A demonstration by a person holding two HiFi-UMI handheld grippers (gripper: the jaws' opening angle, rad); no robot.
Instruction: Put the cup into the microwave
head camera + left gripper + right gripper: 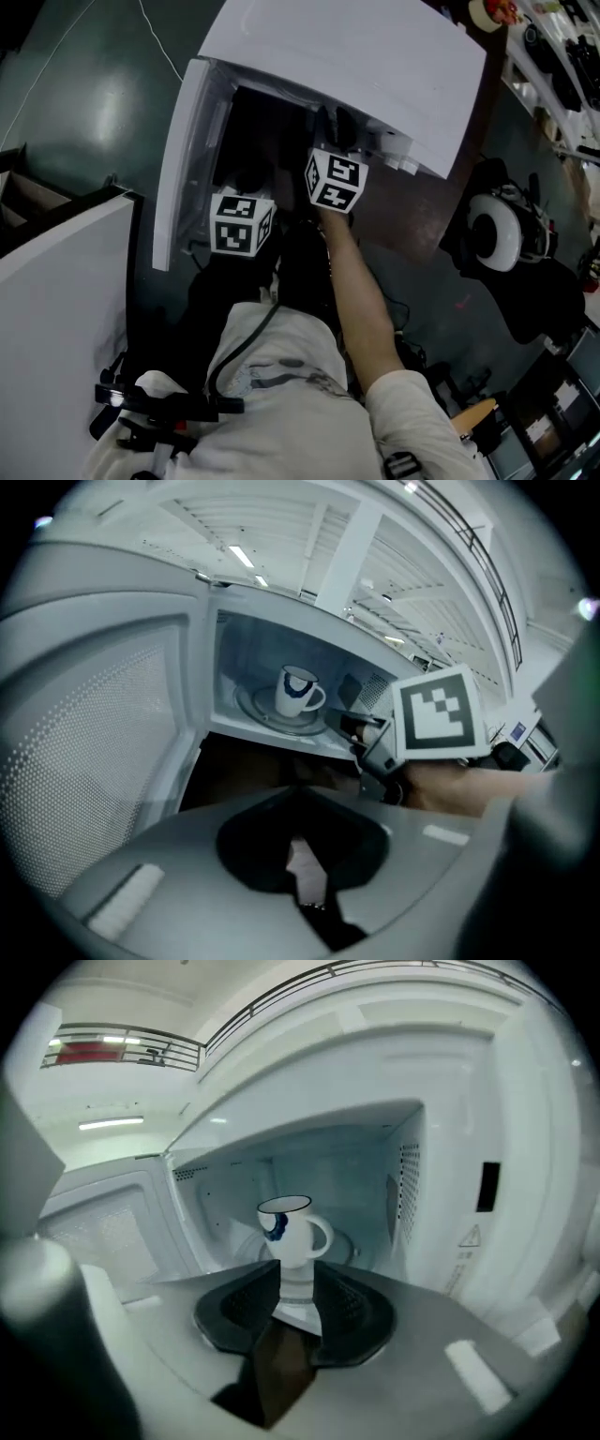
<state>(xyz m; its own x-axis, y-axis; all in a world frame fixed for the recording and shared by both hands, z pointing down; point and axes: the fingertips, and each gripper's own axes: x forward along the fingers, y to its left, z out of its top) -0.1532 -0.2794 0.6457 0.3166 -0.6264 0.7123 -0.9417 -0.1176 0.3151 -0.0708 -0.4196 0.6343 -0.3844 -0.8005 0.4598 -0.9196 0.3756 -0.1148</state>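
Fingers (246, 1305) of the right gripper (298, 1279) stand apart and empty at the mouth of the open microwave (375, 56). They line up with the cup (289, 1230) but are clear of it. The left gripper view shows their tips just to the right of the cup, not touching it. The white cup, with a dark rim and a blue mark on its side, stands upright on the glass turntable (258, 710) inside the oven, its handle pointing right.

The left gripper (305, 860) hangs nearer, in front of the opening. Its fingers (253, 846) are parted by only a narrow slit and hold nothing. The door (103, 733) is swung wide to the left, and the microwave sits on a brown table (412, 211).

Placement looks complete, with the cup resting inside and released.

By its look the cup is glazed ceramic, so it is probably rigid, fairly light while empty, slick under the pads and liable to chip if knocked against the oven wall. Should it need shifting, the safest hold is likely across the lower body, squarely on opposite sides and away from the handle, with the cup kept upright.
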